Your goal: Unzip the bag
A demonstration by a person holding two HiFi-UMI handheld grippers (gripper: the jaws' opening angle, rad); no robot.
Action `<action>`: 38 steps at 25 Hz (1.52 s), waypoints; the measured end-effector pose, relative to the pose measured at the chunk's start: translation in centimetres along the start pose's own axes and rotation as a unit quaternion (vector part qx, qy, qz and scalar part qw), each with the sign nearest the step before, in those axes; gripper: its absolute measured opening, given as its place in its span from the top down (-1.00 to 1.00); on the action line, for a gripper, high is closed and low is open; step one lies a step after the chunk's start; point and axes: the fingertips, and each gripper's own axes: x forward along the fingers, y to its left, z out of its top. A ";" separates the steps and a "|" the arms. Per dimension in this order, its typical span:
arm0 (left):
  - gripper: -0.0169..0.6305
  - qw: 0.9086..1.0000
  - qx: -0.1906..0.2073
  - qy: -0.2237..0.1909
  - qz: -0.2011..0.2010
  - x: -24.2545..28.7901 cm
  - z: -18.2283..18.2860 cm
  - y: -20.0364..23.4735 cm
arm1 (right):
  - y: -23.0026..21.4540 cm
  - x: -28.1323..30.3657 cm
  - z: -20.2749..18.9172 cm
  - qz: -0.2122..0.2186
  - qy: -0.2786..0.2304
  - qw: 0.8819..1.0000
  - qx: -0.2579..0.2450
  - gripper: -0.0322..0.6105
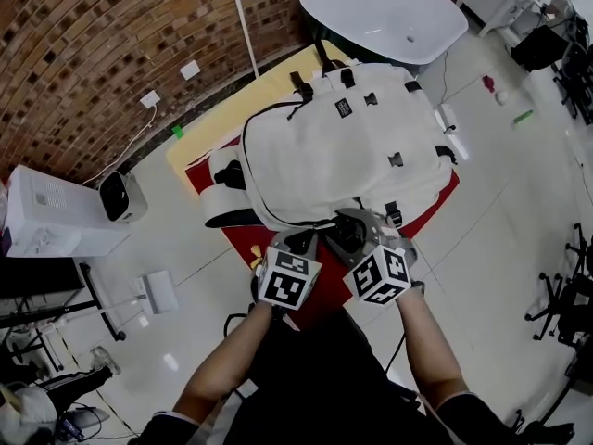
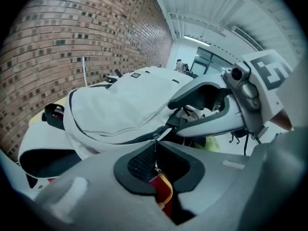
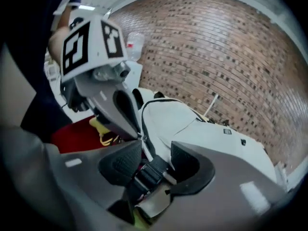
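Note:
A white backpack (image 1: 343, 146) lies flat on a red mat (image 1: 243, 237), its dark zip track (image 2: 120, 141) running round the near edge. My left gripper (image 1: 298, 241) sits at that near edge, shut on the zipper pull (image 2: 155, 153); the pull's red and yellow tab (image 2: 162, 189) hangs between the pads. My right gripper (image 1: 357, 225) is close beside it on the right. Its jaws stand open in the right gripper view, with a black strap and buckle (image 3: 147, 174) lying loose between the pads (image 3: 120, 165).
A white bathtub (image 1: 384, 17) stands beyond the backpack. A yellow mat (image 1: 227, 109) shows under the red one. A white box (image 1: 46, 216) and a small heater (image 1: 120, 195) stand at the left by the brick wall. Chairs (image 1: 565, 295) are at the right.

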 end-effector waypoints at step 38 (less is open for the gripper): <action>0.87 0.977 0.197 0.082 -0.021 -7.7 4.9 12.5 | 0.1 1.7 -0.4 0.012 0.051 0.999 0.010 0.79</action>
